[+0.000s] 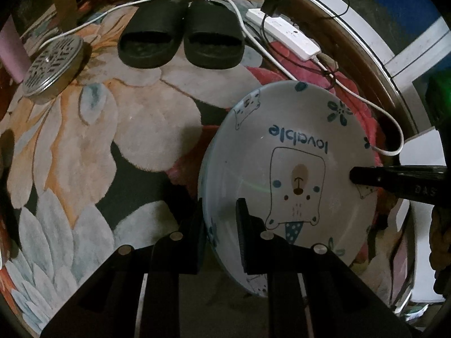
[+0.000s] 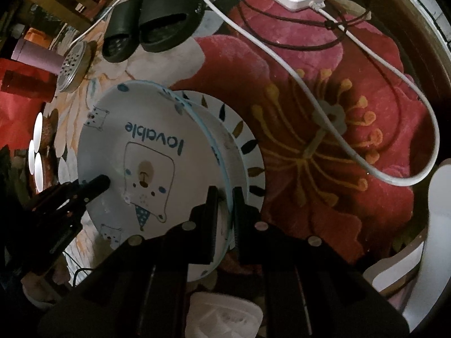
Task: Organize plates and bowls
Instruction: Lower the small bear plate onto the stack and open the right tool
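Bowl (image 1: pixel 282 146) w/ bear print, left claw (image 1: pixel 220 225) clamped on near rim, right claw (image 2: pixel 225 208) clamped on opp. rim, leaf-edged plate (image 2: pixel 248 140) beneath, floral rug (image 1: pixel 112 129).

Leaf-rimmed plate (image 2: pixel 248 143) mostly hidden behind the bear bowl (image 2: pixel 146 152) — underside unseen

Left hand-held gripper (image 1: pixel 219 233): matte black, two flat rectangular fingers on angular linkage arms, round silver pins at pivots. Right hand-held gripper (image 2: pixel 225 211): same build.
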Motion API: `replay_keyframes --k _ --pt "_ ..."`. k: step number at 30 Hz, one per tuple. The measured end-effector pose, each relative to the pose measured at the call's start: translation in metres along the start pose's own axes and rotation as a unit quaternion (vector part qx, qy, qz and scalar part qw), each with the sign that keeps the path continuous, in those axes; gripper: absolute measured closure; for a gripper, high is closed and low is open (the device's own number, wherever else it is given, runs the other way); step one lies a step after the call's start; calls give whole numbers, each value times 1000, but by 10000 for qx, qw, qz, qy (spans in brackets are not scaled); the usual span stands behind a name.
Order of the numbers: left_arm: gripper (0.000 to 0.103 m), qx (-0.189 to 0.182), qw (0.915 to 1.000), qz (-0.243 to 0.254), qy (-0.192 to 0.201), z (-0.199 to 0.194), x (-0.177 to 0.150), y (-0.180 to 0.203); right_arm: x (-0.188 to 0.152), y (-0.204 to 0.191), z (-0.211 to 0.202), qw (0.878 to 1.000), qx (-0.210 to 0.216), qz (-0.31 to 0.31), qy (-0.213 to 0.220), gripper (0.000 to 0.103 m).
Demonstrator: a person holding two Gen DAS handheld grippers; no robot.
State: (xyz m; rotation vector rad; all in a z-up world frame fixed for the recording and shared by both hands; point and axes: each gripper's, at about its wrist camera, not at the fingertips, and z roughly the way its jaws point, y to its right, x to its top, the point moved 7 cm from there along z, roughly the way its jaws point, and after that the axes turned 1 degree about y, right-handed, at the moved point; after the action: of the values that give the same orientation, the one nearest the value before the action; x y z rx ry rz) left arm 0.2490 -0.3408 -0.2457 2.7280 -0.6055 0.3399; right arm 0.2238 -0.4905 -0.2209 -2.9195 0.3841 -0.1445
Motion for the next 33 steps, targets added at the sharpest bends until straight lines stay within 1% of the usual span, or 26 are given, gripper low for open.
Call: replay_keyframes --k 6,7,11,14,15,16,17,18,20,21,23,24,25,26,27,28,29,30,31,33 --pt "85 57 9999 119 -84 8 -5 6 -2 10 12 9997 117 207 -99 91" --pt "85 82 9998 151 -136 11 -7 8 -1 12 12 9997 99 222 -47 91" --pt "83 145 9995 236 -120 15 -11 11 0 15 15 9997 57 237 -6 92" --pt "83 43 9998 160 -121 15 -10 8 -3 13 15 9999 -71 66 34 91" --pt "82 14 9998 136 -113 15 -9 8 -4 12 14 9999 -100 -6 66 89" --pt "80 -33 9999 117 -112 15 -9 7 -4 11 14 9998 -165 -56 88 89" --pt "74 -103 9998 101 -115 14 -9 8 -4 11 14 9996 -238 -112 100 89" --pt "68 -247 9996 69 -114 14 -9 9 -4 11 14 9995 -282 -133 103 89" --pt "47 -465 9989 16 -90 11 -8 14 -5 11 15 9995 -271 -106 80 89" --pt "41 -595 9982 -10 -53 9 -8 17 -5 12 15 9996 -265 -101 75 89" --pt "17 -800 9968 -26 -29 6 -6 22 -5 12 15 9995 -284 -134 87 89" --pt "10 -858 9963 -9 -17 4 -4 24 -6 11 15 9993 -314 -161 94 89" --pt "0 -796 9968 41 40 1 -3 26 -5 10 16 9992 -330 -189 99 87" --pt "1 -716 9973 91 144 -3 0 27 -5 9 16 9993 -310 -198 104 85" --pt "1 -703 9972 131 214 -6 2 29 -5 8 16 9993 -287 -200 111 80" --pt "1 -724 9969 159 253 -9 3 30 -5 7 14 9994 -251 -195 141 67" --pt "1 -705 9970 169 279 -12 4 31 -4 6 10 9994 -202 -188 199 59" --pt "1 -647 9973 172 310 -15 5 30 -3 3 8 9993 -195 -186 250 46" --pt "1 -556 9977 167 353 -17 6 29 -3 2 4 9991 -202 -192 321 39" --pt "0 -367 9984 164 385 -19 5 24 -2 -1 -3 9986 -208 -218 431 31"
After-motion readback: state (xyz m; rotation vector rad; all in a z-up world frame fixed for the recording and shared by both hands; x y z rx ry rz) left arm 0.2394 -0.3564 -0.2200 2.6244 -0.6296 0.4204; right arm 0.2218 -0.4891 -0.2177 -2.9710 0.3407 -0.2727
